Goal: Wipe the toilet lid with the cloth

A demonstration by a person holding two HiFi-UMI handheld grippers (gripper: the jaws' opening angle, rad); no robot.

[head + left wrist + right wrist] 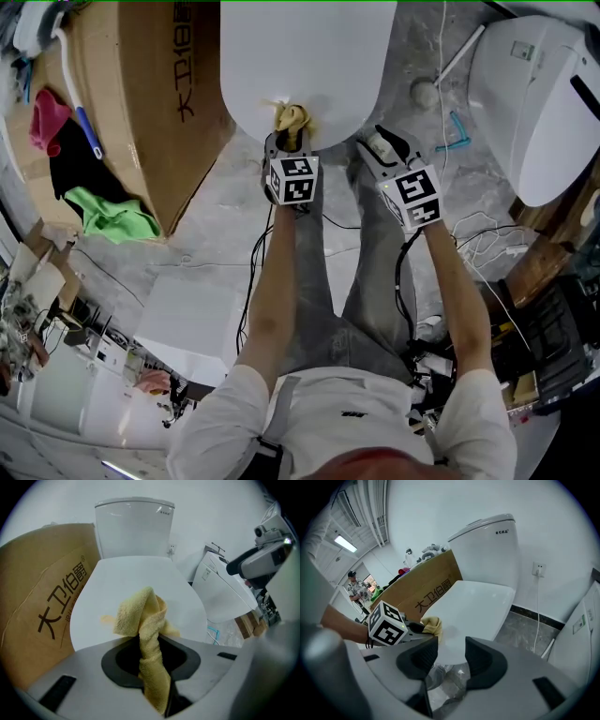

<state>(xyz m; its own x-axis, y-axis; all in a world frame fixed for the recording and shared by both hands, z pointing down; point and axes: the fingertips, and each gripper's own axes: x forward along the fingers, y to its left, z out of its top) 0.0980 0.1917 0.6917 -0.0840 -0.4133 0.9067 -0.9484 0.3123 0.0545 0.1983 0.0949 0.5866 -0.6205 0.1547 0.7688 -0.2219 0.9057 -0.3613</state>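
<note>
**Cloth of yellow terry (pixel 140 616) pinched over the white oval toilet lid (pixel 300 56)**

The left gripper (pixel 289 133) has its jaws closed tight on the cloth. The bunched free end lies on the lid near its lower edge, at the top centre of the head view. The right gripper (pixel 451 657) sits just right of it, beside the lid's rim, jaws parted with nothing between them. A brown printed cardboard box (pixel 141 84) fills the upper left.

Terry cloth (pixel 146 620), glossy toilet lid (pixel 133 573), matt cardboard box (pixel 33 588)
</note>
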